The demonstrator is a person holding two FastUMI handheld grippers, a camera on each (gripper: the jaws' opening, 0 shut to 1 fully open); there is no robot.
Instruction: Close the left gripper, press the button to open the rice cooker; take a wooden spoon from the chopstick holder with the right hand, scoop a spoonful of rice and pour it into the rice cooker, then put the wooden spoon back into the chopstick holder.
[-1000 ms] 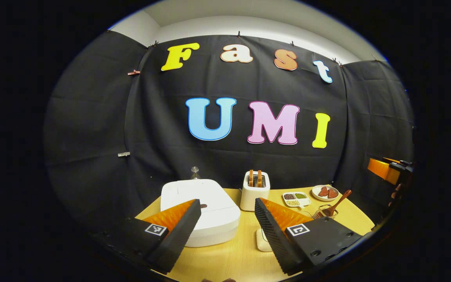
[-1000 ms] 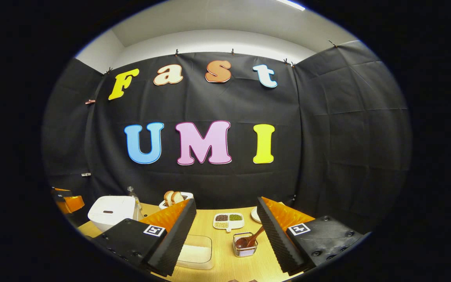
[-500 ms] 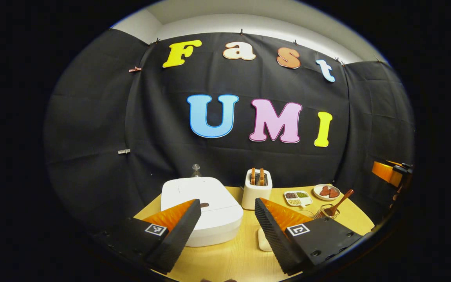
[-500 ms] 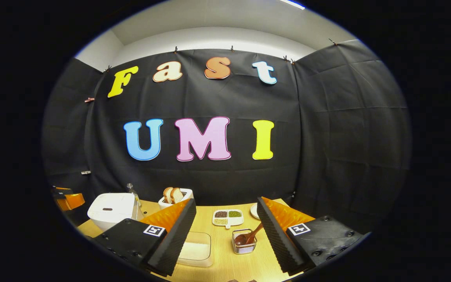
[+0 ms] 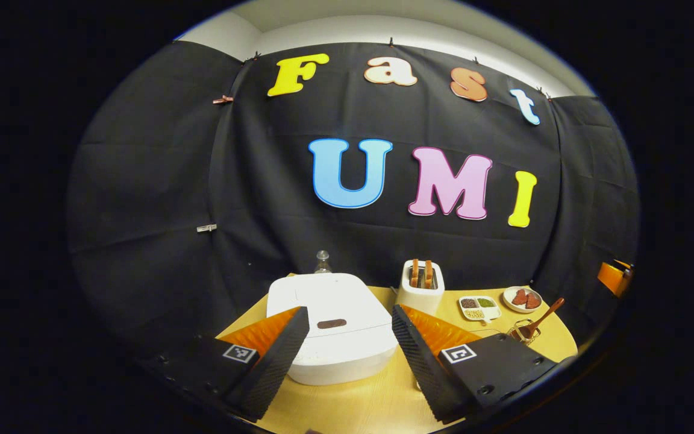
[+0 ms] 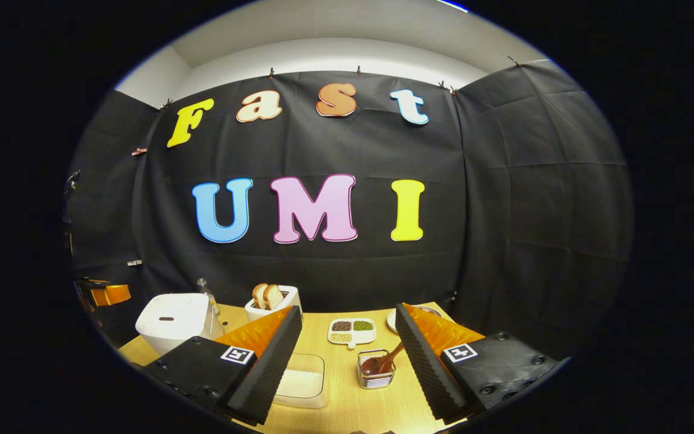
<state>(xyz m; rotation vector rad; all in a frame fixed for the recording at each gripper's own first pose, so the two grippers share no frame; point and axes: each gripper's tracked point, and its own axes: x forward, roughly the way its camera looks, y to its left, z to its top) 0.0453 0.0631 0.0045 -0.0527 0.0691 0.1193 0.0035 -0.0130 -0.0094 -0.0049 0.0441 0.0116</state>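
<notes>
A: What are your left tongs (image 5: 350, 346) doing?

B: You're holding them wide open, gripping nothing. The cooker (image 5: 335, 325) is sitting shut just ahead between the fingers, its button (image 5: 331, 323) facing you. Beyond the right finger the toaster (image 5: 420, 288) is standing.

A: And your right tongs (image 6: 347, 352)?

B: You're keeping them wide open too, empty. Between the fingers the rice box (image 6: 300, 381) is lying nearest, left; the spoon (image 6: 382, 363) is leaning in the holder (image 6: 376, 374) just beside it. Farther on, the bean dish (image 6: 351, 330) is sitting.
</notes>
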